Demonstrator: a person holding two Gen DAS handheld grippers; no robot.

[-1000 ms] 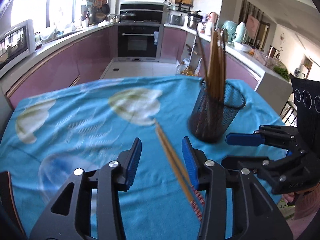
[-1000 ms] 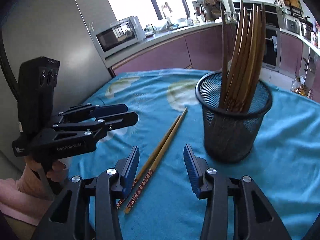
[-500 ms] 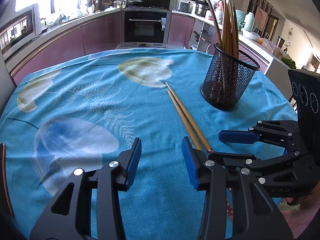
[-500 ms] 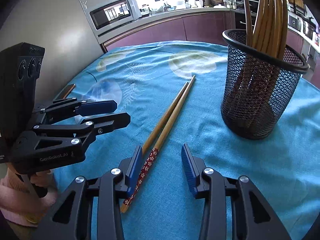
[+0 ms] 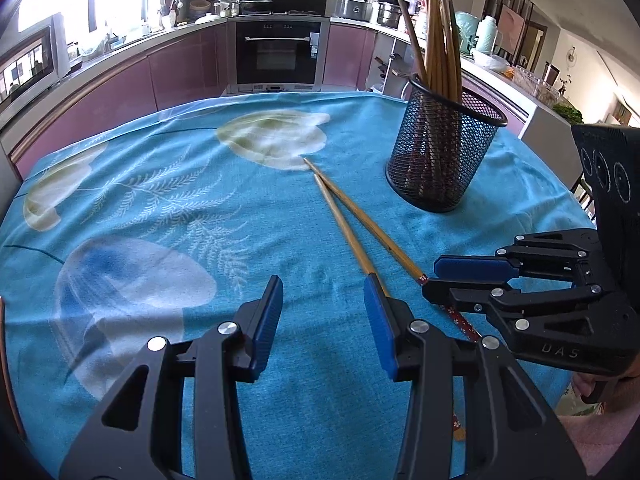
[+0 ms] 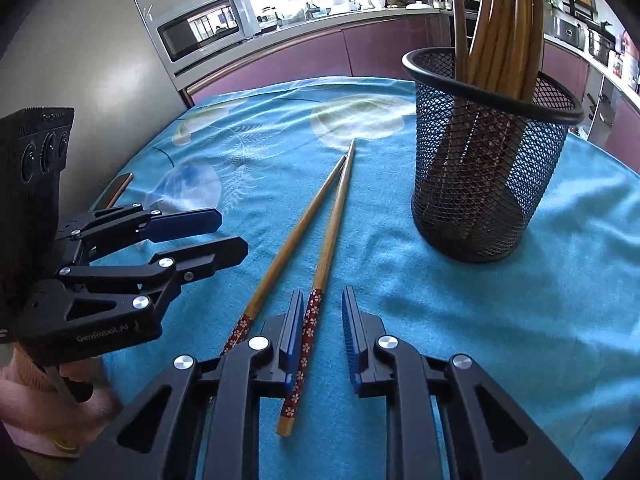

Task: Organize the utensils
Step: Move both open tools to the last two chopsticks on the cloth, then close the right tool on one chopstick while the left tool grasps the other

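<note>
Since a second ago both grippers have come lower over the counter (image 5: 168,200), so the mesh cup and the loose pair now sit higher in each view, and the right gripper (image 6: 320,332) has just been closing its jaws around one chopstick. The counter is covered by a blue cloth (image 6: 500,320) printed with pale leaf shapes. At about two o'clock in both views stands the black mesh cup (image 5: 444,148), upright, holding a bundle of wooden chopsticks (image 5: 440,40) whose tips are cut off at the top of the right wrist view; how many there are is hard to count through the mesh. The two loose chopsticks (image 5: 352,216) lie side by side on the cloth, pointing toward twelve o'clock, well apart from the cup. In the left wrist view their red patterned ends are largely hidden behind the gripper bodies. In the right wrist view the right-hand chopstick (image 6: 324,264) runs between the jaws, its red end against the left pad while the right pad stands clear of it; the other chopstick (image 6: 288,248) passes outside, behind the left finger. The left gripper (image 5: 324,320) hangs above bare cloth with its jaws partly apart and nothing between them, its right finger just over the nearer chopstick.
</note>
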